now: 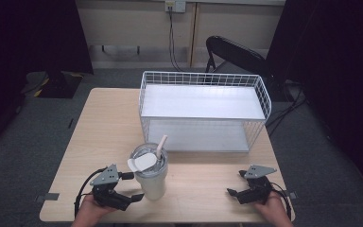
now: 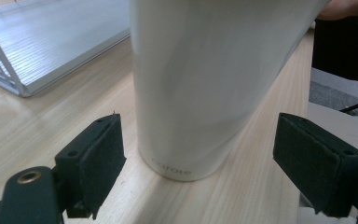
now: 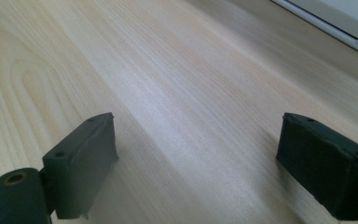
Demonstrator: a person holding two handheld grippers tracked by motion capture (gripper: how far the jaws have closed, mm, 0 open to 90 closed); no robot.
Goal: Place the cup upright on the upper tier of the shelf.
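Left gripper (image 2: 200, 154) spread wide, jaws flanking tall white smooth-walled tumbler with straw lid (image 1: 150, 176) at near table edge. Looks rigid, slick, top-heavy: grip mid-body, squarely. Right gripper (image 3: 196, 158) open, idle.

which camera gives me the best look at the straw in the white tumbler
The high view. It shows the straw poking up through the lid of the white tumbler, leaning toward the wire basket. The left gripper view takes in the tumbler's lower wall, cropped below the lid. The right gripper view looks across bare table.
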